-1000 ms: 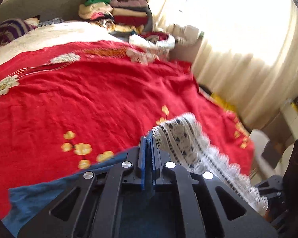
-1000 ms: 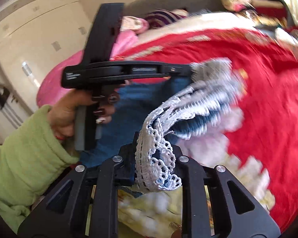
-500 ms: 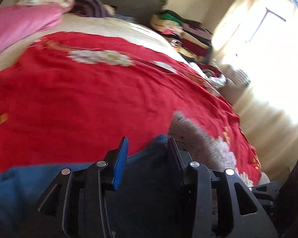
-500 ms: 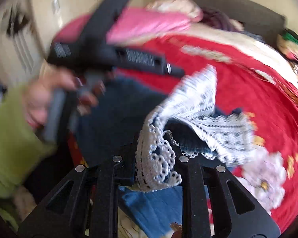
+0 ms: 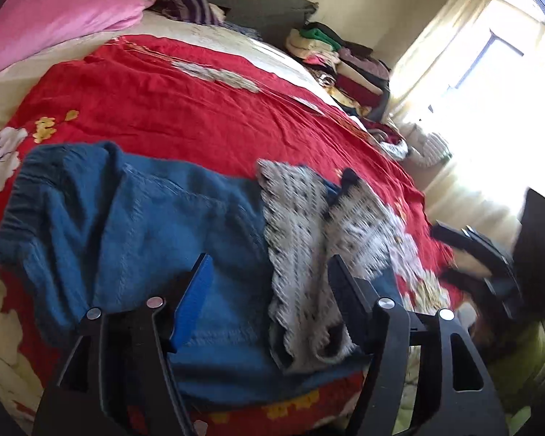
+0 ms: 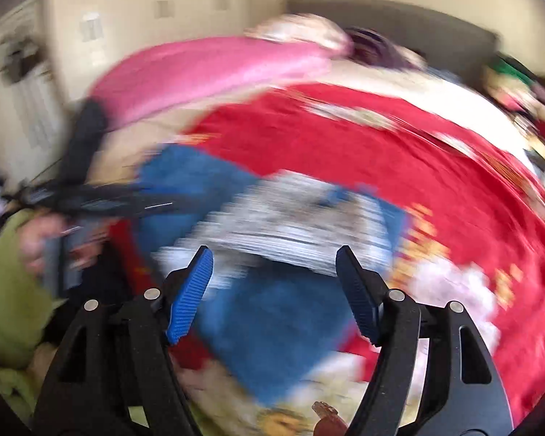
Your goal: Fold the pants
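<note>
Blue pants (image 5: pixel 145 225) flat, both hand-held grippers apparently released

blur: right wrist view smeared | pants (image 6: pixel 272 312) lace detail unreadable | person's hand (image 6: pixel 36 243) blurred

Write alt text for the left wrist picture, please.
Blue pants with white lace cuffs lie folded on a red flowered bedspread, seen between the open left tongs. A pink quilt and stacked clothes sit beyond.
</note>
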`<state>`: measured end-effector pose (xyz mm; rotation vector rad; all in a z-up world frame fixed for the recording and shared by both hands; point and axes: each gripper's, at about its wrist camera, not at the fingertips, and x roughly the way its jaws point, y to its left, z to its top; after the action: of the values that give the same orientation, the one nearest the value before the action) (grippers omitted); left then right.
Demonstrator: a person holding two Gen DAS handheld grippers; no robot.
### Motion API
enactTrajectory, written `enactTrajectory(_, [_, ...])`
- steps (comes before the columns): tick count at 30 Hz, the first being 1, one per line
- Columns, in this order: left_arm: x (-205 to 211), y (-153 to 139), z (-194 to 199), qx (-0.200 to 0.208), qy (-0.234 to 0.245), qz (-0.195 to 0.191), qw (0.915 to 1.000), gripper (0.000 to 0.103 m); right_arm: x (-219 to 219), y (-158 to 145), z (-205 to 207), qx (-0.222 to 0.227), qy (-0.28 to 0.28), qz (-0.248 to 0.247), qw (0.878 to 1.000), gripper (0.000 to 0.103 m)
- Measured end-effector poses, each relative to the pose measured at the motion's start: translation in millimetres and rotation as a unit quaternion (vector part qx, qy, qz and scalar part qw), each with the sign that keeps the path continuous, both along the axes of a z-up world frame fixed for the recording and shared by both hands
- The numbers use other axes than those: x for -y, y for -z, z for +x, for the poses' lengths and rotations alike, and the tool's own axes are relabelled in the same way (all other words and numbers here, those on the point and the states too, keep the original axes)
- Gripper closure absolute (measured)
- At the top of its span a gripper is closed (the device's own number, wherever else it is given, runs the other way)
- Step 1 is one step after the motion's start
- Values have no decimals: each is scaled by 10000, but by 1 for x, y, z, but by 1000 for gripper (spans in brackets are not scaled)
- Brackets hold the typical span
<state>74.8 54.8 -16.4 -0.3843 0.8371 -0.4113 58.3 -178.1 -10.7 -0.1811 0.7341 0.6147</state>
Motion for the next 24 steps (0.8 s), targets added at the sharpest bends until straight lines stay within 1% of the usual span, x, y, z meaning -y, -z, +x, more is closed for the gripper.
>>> enactTrajectory(1, [4,2,-2,-39,42,10,10000,37,14,5,15,-251,286,120,9992,40])
enactTrajectory(3, [7,7,-9,-120,159,21,9998,37,30,13,34,-654,530,497,9952,40])
enactTrajectory(4, [10,9,-11,-151,217,54,9996,37,39,20,47,-935,656,712,9909,40])
enactTrajectory(5, [13,11,-13,-178,236,101,9995,37,42,24,56,-1083,685,848,9881,40])
enactTrajectory(7, [15,14,-18,-227,291,34,9993,37,44,31,63,-1266,721,884,9854,40])
enactTrajectory(8, [16,17,-18,-255,310,19,9992,37,42,37,71,-1384,703,842,9843,50])
enactTrajectory(9, [18,19,-19,-281,312,55,9991,37,39,42,78,-1488,630,774,9838,81])
enactTrajectory(10, [19,20,-21,-318,322,91,9989,37,33,45,82,-1563,605,714,9833,89])
enactTrajectory(11, [21,22,-21,-354,338,108,9987,37,29,45,86,-1627,565,669,9828,90])
enactTrajectory(15, [26,24,-20,-422,392,98,9983,37,8,19,94,-1308,339,817,9875,93])
enactTrajectory(17, [25,22,-19,-426,393,51,9983,37,-8,9,111,-1230,286,864,9882,93])
enactTrajectory(20, [25,23,-20,-439,394,39,9983,37,-40,5,136,-1215,201,667,9901,93])
enactTrajectory(21, [26,24,-20,-447,403,45,9982,37,-49,8,143,-1248,118,621,9902,92])
enactTrajectory(23, [29,25,-20,-483,416,90,9979,37,-70,15,156,-1353,2,590,9890,87])
enactTrajectory(24, [28,25,-22,-488,424,96,9979,37,-78,18,160,-1428,-71,575,9881,79])
